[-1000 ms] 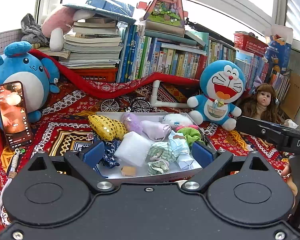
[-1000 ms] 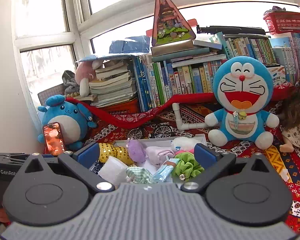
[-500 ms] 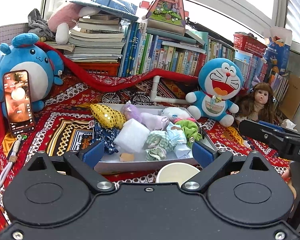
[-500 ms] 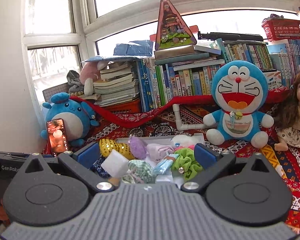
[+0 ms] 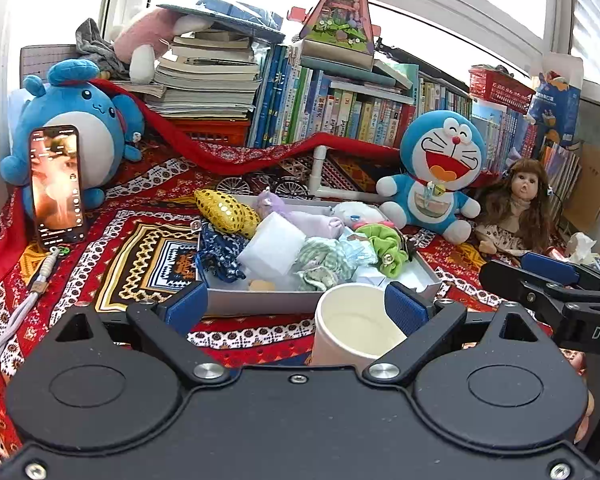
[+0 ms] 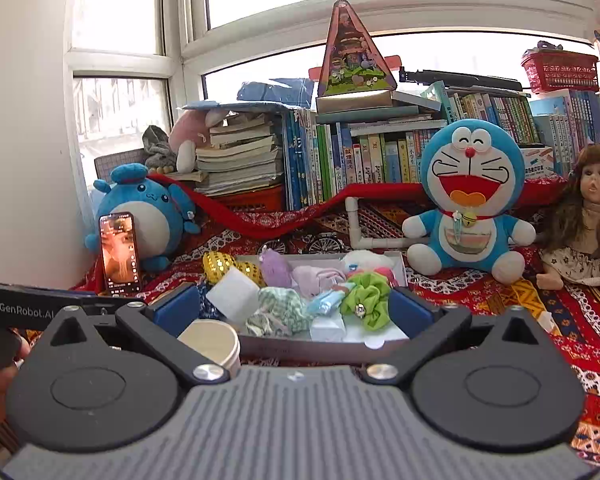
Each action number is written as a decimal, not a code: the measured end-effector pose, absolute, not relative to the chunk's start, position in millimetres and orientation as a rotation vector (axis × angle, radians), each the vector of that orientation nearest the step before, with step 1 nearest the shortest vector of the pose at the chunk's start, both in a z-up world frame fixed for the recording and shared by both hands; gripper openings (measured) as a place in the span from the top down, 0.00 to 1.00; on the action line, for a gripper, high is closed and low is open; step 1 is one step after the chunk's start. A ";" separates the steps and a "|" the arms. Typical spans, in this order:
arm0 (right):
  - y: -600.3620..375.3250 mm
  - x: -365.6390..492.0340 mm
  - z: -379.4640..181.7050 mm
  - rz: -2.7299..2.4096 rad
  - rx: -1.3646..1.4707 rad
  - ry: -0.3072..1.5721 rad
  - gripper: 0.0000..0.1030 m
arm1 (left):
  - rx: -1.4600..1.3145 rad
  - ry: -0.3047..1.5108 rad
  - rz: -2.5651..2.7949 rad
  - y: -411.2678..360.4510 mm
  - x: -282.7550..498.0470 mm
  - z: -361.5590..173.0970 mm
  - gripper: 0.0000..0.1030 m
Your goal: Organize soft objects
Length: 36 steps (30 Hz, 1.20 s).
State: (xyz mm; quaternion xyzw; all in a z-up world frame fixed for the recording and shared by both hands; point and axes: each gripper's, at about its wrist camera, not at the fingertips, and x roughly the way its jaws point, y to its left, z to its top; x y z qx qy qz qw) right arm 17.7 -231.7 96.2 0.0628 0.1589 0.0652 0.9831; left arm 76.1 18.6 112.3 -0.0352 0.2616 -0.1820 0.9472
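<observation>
Window nook draped in red patterned cloth point(image 5: 140, 248), backed by book rows point(image 6: 360, 160) and plush toys. Grey tray point(image 5: 260, 300) heaped with soft items: green scrunchie point(image 6: 366, 294), white sponge point(image 5: 270, 246). White paper cup point(image 5: 354, 330) just before it. Left gripper point(image 5: 296, 306) and right gripper point(image 6: 294, 306) both spread wide, holding nothing.

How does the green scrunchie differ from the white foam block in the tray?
The green scrunchie is bright lime, ruffled and crumpled, with a small metal stud; the white foam block is plain white, smooth-faced and boxy. The scrunchie lies toward the tray's right side, the block toward its left, tilted on other items. Both rest in the same tray, untouched by either hand-held gripper.
</observation>
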 end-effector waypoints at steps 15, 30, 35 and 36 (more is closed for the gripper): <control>-216.4 -14.0 51.0 0.058 0.046 0.303 0.00 | 0.006 0.482 -0.262 15.3 38.6 65.9 0.07; -202.8 -22.5 -5.6 0.000 -0.029 0.429 0.00 | -0.038 0.625 -0.146 21.8 36.1 2.0 0.06; -202.4 -18.3 -9.2 -0.001 -0.016 0.464 0.00 | -0.012 0.625 -0.135 19.6 37.8 -2.2 0.03; -202.7 -17.6 -9.9 -0.001 -0.012 0.471 0.00 | -0.012 0.629 -0.137 19.2 38.0 -2.5 0.02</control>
